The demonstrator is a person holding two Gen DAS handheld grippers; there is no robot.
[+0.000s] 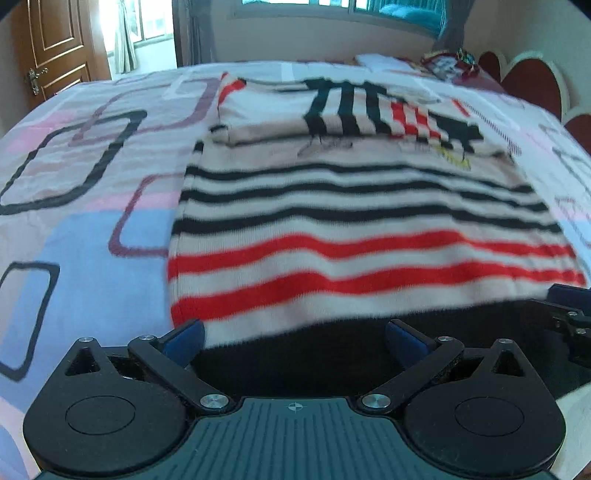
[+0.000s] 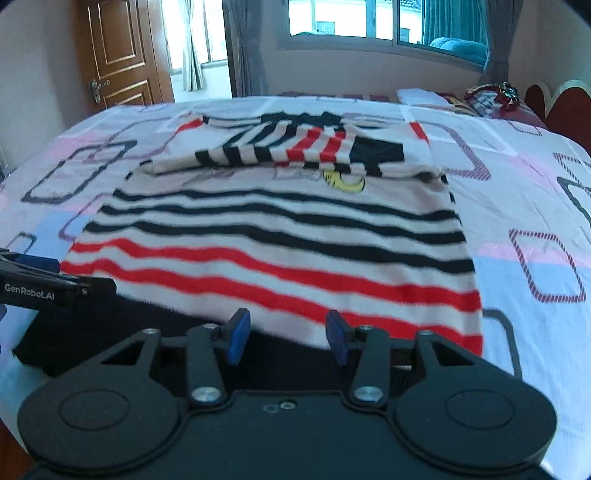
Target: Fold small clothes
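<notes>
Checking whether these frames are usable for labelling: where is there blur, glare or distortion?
Left wrist view: sweater stripes smeared by blur, bed edge bowed by fisheye, left gripper sharp. Right wrist view: similar stripe blur, window blown out, right gripper crisp.

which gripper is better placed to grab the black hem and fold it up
Neither clearly: left gripper and right gripper both sit open over the sweater's black hem, so a two-handed lift looks likely.

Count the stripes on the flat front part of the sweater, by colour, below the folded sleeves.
On the striped sweater, lying on the bed:
Black stripes: 3
Red stripes: 2
Total: 5
The black hem band at the near edge is not counted.
</notes>
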